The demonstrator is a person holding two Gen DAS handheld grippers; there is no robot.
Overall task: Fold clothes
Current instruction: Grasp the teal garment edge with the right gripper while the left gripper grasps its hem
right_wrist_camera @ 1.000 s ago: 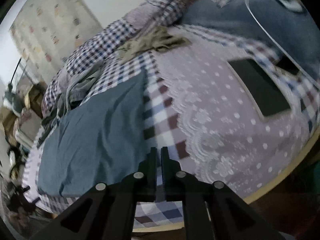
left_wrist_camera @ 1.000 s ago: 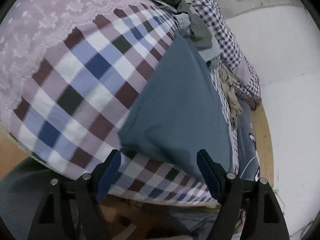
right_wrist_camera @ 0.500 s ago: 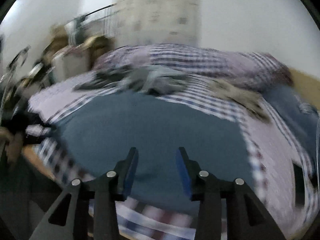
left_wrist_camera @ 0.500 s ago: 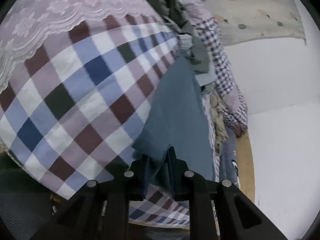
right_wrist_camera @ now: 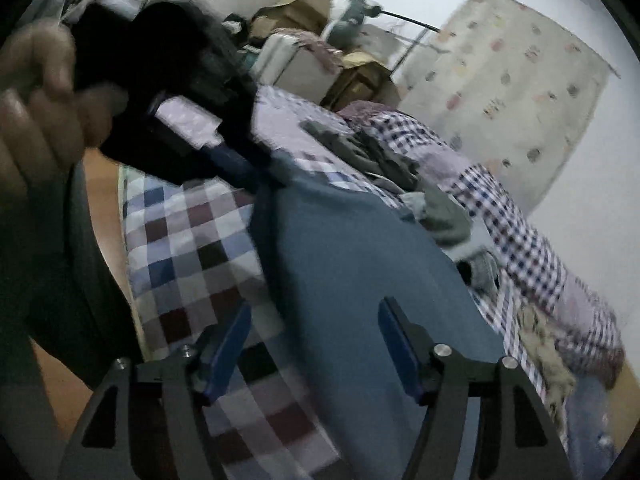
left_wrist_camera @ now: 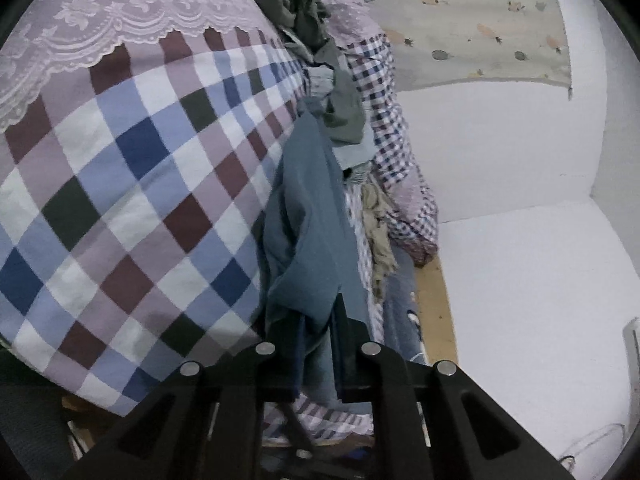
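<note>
A blue-grey garment [left_wrist_camera: 308, 208] lies on the checked bed cover [left_wrist_camera: 132, 184]. My left gripper [left_wrist_camera: 314, 320] is closing, its pads pinching the garment's near corner, which bunches up between them. In the right wrist view the same garment [right_wrist_camera: 360, 248] spreads flat, and the left gripper [right_wrist_camera: 256, 176], held by a person's hand [right_wrist_camera: 36, 92], grips its far left corner. My right gripper [right_wrist_camera: 316, 344] hovers over the garment's near edge, its jaws opening wide with nothing pressed between them.
A heap of dark and grey clothes [right_wrist_camera: 384, 156] and a beige garment [right_wrist_camera: 548, 340] lie beyond the blue one, beside a small-check quilt [right_wrist_camera: 528, 252]. A lace cloth [left_wrist_camera: 120, 12] covers the bed's left part. Boxes and a case [right_wrist_camera: 304, 52] stand behind the bed.
The left gripper went from wide open to shut on the garment's corner and lifted it. The right gripper swung across the bed, rolled, and went from shut to open.
</note>
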